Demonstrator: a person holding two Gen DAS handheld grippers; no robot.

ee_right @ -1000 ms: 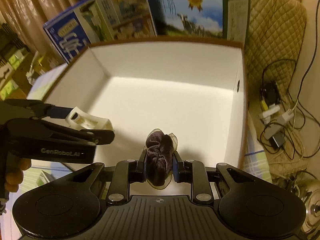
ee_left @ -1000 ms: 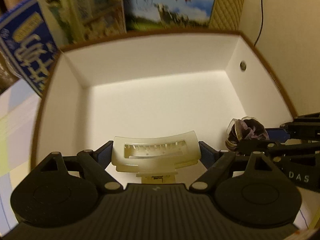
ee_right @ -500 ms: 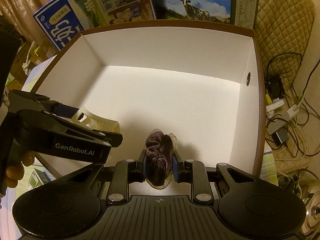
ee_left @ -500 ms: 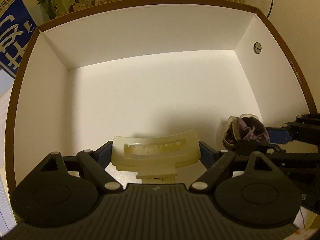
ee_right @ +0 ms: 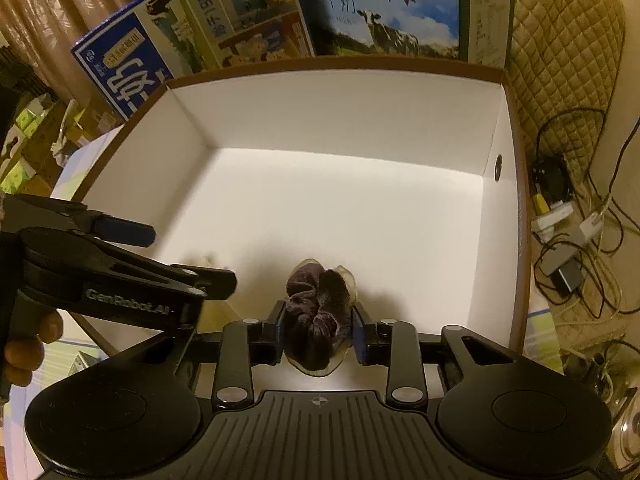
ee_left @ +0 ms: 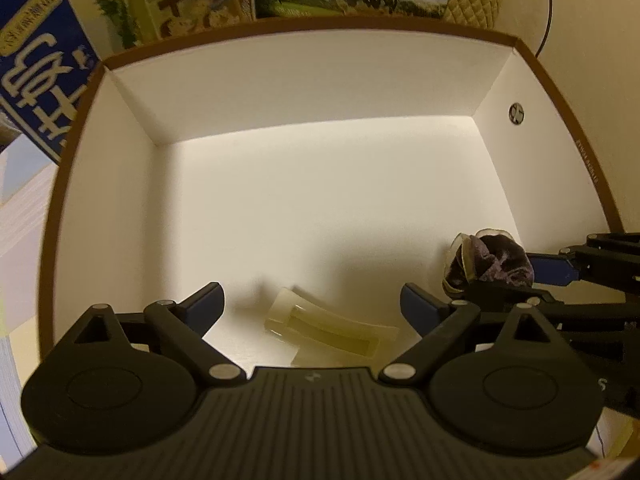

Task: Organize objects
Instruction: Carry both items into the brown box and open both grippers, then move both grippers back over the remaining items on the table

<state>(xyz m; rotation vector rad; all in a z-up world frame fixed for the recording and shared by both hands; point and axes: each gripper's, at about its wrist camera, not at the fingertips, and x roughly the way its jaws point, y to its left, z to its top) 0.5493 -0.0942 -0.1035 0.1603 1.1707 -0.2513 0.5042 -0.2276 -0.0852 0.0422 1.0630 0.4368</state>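
left hand-held gripper (ee_left: 312,304): jaws now spread wide, empty; half a second ago they clamped the clip
hair claw clip (ee_left: 332,330): cream, just released, lying tilted on box floor near the near wall
right hand-held gripper (ee_right: 318,330): closed on purple velvet scrunchie (ee_right: 318,312), hovering over near-right of box
white box (ee_right: 516,216): otherwise bare
task: clip placed; scrunchie likely next

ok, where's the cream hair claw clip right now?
Left wrist view: the cream hair claw clip lies on the white box floor near its front edge, between the open fingers of the left hand-held gripper.
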